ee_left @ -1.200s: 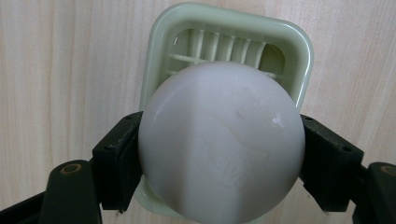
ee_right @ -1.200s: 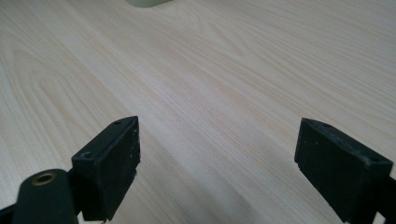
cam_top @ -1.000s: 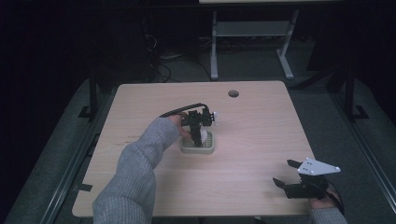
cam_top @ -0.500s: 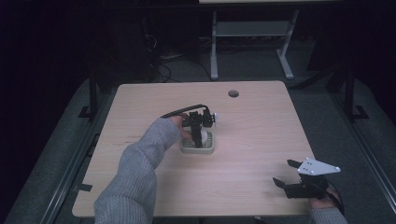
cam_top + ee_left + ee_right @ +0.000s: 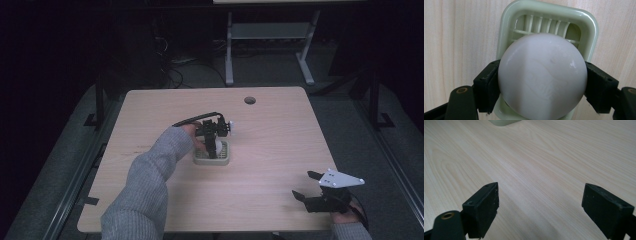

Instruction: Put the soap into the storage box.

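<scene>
Right now I have the soap (image 5: 542, 76), a round white bar, pinched between the jaws of the left gripper (image 5: 214, 142), one pad on each flank at its widest line. It sits at the centre of the left gripper view, directly over the pale green dish (image 5: 506, 32), whose slatted floor shows above it in the frame. I cannot tell whether the soap's underside already rests on the slats or hangs just clear of them.

To do this step well, I would keep the jaws level and the soap centred between the dish's walls, since the rim at the upper right of that view looks close to the soap's edge. I'd go straight down, slowly, with no twist: the bar is smooth and curved, so a tilt could let it squirt out of the pads. I'd ease the squeeze only once the bar bears on the slats.

In the high view the dish (image 5: 200, 159) lies mid-table (image 5: 280, 150). My right gripper (image 5: 306, 186) idles at the lower right, jaws spread wide over bare wood, well apart from the dish.
</scene>
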